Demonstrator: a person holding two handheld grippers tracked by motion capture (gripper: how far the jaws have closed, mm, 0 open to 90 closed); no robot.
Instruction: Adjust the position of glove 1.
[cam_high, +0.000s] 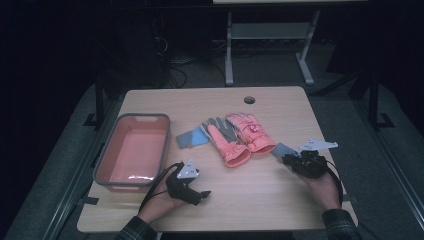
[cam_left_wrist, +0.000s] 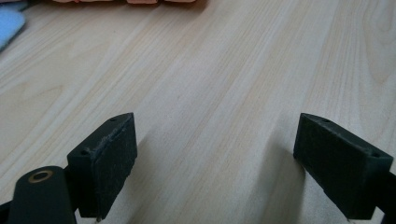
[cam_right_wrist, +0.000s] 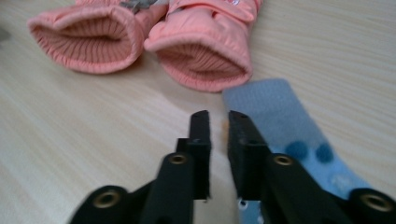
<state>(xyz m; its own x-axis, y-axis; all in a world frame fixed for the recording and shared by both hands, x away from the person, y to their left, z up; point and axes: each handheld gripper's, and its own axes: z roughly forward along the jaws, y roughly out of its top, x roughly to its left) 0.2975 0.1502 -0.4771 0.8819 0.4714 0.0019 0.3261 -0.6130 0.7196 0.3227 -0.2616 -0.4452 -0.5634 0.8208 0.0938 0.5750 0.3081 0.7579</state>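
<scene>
With right gripper (cam_right_wrist: 218, 119) jaws nearly clenched, blue sock (cam_right_wrist: 280, 116) lies beside the right finger; whether I've pinched its edge, I can't tell. Lifting could drop it. Left gripper (cam_left_wrist: 215, 154) released.

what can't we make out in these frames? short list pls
- Right claw, right gripper view: jaws nearly shut; the blue sock runs under the right jaw, so whether it is pinched is hidden.
- Pink gloves, right gripper view: fingers cut off by the top edge.
- Second blue sock, high view: one end hidden under the grey-palmed glove.
- Tub, high view: its inside is glary and dim.
</scene>
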